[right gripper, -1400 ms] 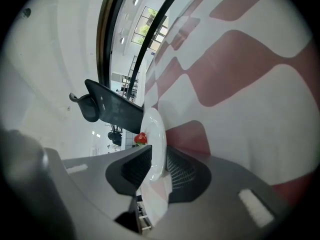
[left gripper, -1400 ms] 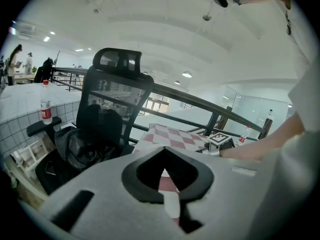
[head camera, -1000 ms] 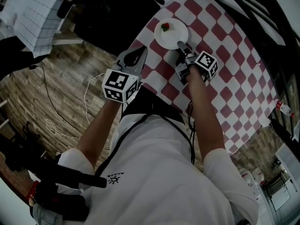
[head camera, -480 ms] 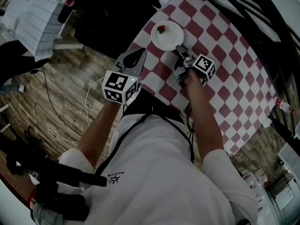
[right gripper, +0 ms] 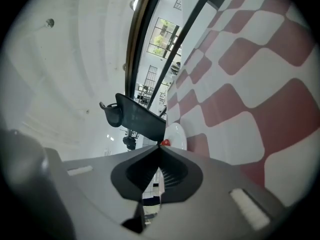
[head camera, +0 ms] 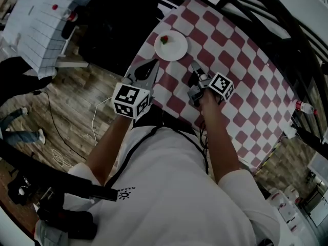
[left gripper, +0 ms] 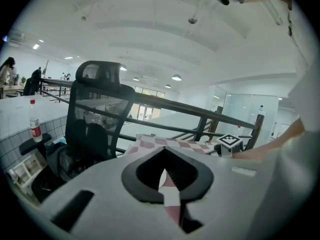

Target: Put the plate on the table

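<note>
Find the plate [head camera: 170, 45] flat on the checked surface [head camera: 241, 86], near its far left corner, free of both grippers. Look just ahead and left of the right gripper [head camera: 194, 66], with jaws just closed together on nothing. Count the left gripper [head camera: 153, 62] slightly farther off, over the surface's edge, with jaws together, empty.

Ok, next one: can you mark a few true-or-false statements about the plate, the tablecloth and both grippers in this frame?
1. The round white plate lies on the red-and-white checked tablecloth. True.
2. The right gripper clamps the plate's rim. False: its jaws have just closed on nothing, clear of the plate.
3. A small red item sits on the plate. True.
4. The left gripper holds a bottle. False: it is shut and empty.
</note>
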{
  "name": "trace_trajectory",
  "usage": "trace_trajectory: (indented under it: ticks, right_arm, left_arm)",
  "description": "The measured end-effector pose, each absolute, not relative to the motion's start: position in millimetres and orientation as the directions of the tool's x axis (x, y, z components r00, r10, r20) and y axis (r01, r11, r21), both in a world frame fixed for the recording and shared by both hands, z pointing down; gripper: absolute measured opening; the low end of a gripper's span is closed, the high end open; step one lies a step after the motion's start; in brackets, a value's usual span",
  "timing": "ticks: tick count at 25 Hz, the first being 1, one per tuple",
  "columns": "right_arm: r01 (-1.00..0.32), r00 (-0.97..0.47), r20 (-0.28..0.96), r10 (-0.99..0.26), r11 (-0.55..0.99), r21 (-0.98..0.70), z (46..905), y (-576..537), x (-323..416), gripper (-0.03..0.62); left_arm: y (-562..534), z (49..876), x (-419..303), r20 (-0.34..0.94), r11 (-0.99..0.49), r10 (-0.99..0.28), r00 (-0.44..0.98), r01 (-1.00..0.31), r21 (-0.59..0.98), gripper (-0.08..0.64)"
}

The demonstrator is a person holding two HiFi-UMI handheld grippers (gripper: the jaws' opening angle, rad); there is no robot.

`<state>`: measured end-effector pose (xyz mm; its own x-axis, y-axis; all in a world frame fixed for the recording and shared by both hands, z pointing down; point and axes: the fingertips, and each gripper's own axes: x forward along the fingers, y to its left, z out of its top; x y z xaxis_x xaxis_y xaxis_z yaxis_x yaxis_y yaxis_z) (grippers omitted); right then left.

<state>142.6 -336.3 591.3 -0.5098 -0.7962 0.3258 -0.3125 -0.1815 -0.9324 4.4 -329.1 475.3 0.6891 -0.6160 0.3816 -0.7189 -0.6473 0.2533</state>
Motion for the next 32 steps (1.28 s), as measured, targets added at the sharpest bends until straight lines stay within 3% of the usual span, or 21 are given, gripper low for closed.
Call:
trace_trajectory:
  ticks: [14, 22, 32]
  right_arm:
    - [-0.278, -0.528, 0.115, -0.842, 0.043, -0.960, 483, -268, 158, 0.006]
    - [-0.408, -0.517, 0.080, -0.852, 0.162, -0.899, 437, -237, 171, 0.006]
    - [-0.432, -0.504, 0.008, -0.864, 0.244, -0.868, 394, -226, 169, 0.006]
  left_arm:
    - [-307, 423, 39, 0.311, -0.714, -0.586, 0.748, -0.658, 0.238, 0.002]
    - [-288, 399, 36, 0.282, -0.742, -0.564, 0.776, -0.626, 0.238, 0.002]
    - [-285, 393, 26, 0.280, -0.751, -0.559, 0.780, -0.620, 0.229, 0.002]
